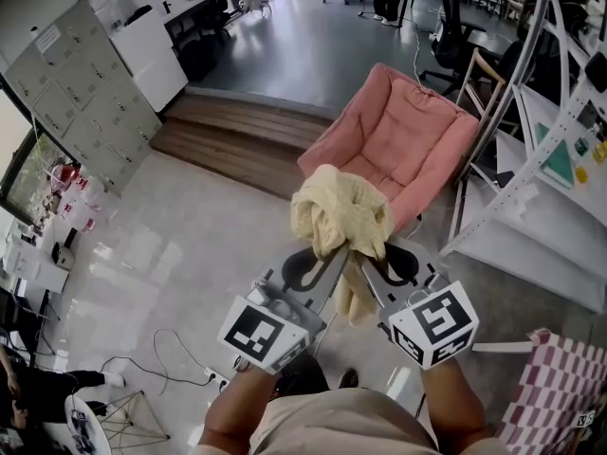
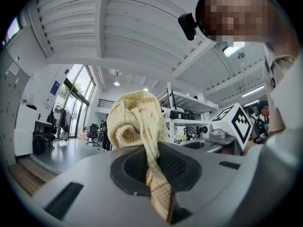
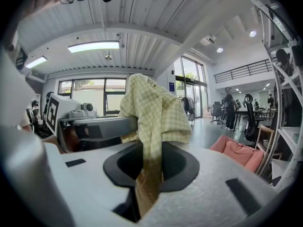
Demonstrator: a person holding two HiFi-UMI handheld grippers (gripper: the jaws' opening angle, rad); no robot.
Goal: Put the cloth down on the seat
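In mid-air, near side of pink seat (image 1: 408,140): cloth (image 1: 340,218) hung bunched, short of it.
Left gripper (image 1: 325,256): clamped on cloth.
Right gripper (image 1: 368,265): clamped on cloth, just beside left.

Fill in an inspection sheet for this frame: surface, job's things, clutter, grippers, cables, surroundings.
Surface: pink cushioned seat, cloth not yet on it.
Job's things: yellow cloth, bunched, held in the air short of the seat.
Clutter: pink checked fabric at lower right.
Grippers: left gripper and right gripper side by side, both shut on the cloth.
Cables: black cable loose on the floor.
Surroundings: white rack, grey lockers, wooden step.
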